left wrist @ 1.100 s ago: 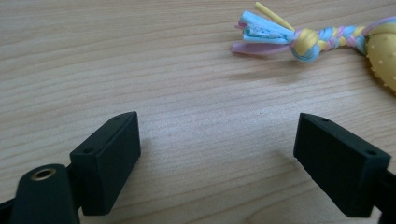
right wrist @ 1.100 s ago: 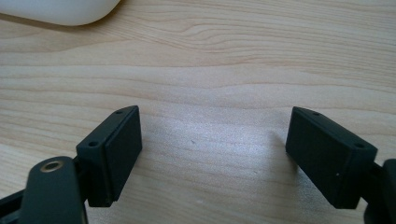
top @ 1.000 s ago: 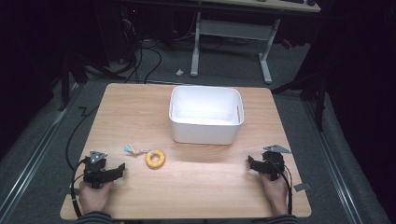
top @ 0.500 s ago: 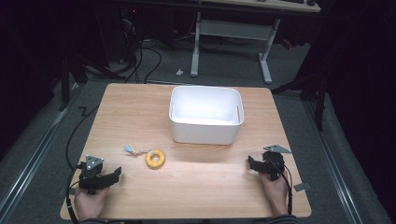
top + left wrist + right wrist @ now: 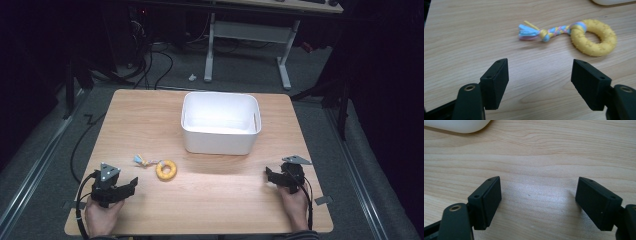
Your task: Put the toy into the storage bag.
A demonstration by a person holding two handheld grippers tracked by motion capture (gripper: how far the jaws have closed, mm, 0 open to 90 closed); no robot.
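A yellow rubber ring [image 5: 166, 170] with a braided blue, pink and yellow tail [image 5: 142, 161] lies on the wooden table [image 5: 220, 200]. My left gripper [image 5: 132, 183] is near the front left corner and points right, just short of the toy. Its jaws have just been closing but stand open, with nothing between them. In the left gripper view the ring [image 5: 579, 41] and tail [image 5: 541, 32] lie beyond the gripper [image 5: 539, 67]. My right gripper [image 5: 268, 176] rests at the front right, pointing left. It is open [image 5: 538, 182] over bare wood.
A white plastic bin [image 5: 220, 142] stands at the table's middle back; I see nothing inside it. Its corner shows in the left gripper view [image 5: 611, 2] and the right gripper view [image 5: 456, 126]. Cables trail off the table's left edge [image 5: 80, 150]. Dark floor and a desk frame [image 5: 250, 35] lie behind.
The left hand has lifted its gripper a little off the table and its jaws have narrowed. The right gripper and the toy have not moved.
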